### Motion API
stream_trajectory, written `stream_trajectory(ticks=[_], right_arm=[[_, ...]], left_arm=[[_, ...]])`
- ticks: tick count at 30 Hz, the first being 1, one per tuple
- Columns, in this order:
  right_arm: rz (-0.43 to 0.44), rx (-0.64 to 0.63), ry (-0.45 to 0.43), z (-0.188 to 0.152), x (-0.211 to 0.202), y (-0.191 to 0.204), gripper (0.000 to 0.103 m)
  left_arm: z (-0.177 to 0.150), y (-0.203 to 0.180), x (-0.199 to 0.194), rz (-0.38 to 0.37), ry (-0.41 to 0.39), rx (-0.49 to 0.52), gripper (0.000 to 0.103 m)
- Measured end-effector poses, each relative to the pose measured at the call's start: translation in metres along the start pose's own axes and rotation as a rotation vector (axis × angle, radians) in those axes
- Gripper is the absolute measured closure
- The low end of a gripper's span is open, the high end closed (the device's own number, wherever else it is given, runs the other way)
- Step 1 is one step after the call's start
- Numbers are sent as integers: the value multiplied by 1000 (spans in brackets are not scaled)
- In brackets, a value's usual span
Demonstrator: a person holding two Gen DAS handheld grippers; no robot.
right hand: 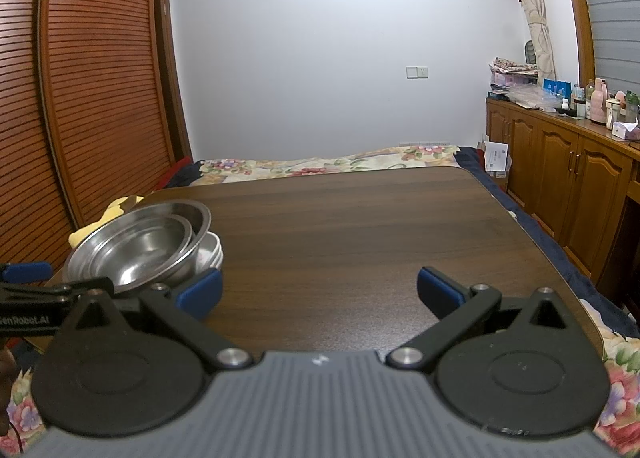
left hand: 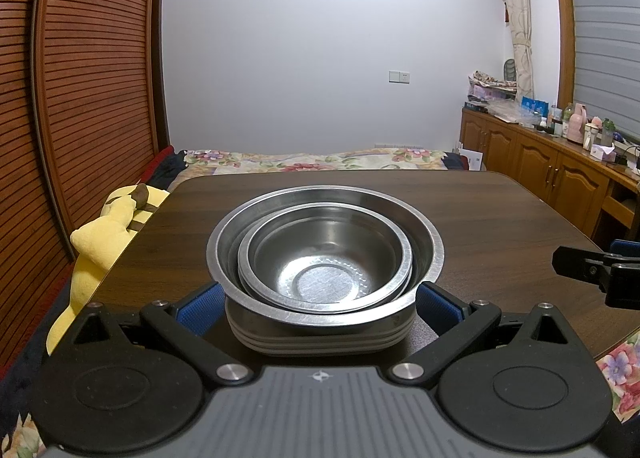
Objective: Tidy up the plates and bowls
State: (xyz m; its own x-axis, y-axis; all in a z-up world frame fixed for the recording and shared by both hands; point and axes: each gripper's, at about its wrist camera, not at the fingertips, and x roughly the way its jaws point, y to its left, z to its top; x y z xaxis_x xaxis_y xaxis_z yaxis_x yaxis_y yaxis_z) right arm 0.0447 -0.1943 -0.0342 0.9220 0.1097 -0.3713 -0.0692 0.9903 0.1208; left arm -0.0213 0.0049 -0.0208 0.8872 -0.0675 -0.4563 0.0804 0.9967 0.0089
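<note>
Stack: a smaller steel bowl (left hand: 326, 258) sits inside a bigger steel bowl (left hand: 430, 248), and both ride on a pile of pale plates (left hand: 320, 340). That's my landmark.
Surface: dark wood surface (right hand: 360, 217); the stack sits toward its left side, near the edge.
Left tongs (left hand: 320, 302): spread wide, blue pads either side of the stack's near side. Can't tell if the pads actually touch it, doesn't look clamped.
Right tongs (right hand: 320, 290): also wide apart, nothing between them, hovering over bare wood off to the right of the stack.
Plush: yellow plush toy (left hand: 104, 242) just left of the stack, off the surface edge.
Bed: floral bedspread (left hand: 320, 159) behind the stack.
Cabinets: wooden cabinets (right hand: 560, 177) far right of the stack, cluttered on top.
</note>
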Motion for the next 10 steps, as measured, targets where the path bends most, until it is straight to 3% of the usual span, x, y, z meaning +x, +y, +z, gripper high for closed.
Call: stream_trajectory(ticks=[10], right_arm=[[-2, 2, 0, 0, 0, 0, 0]], left_arm=[[0, 2, 1, -1, 2, -1, 0]])
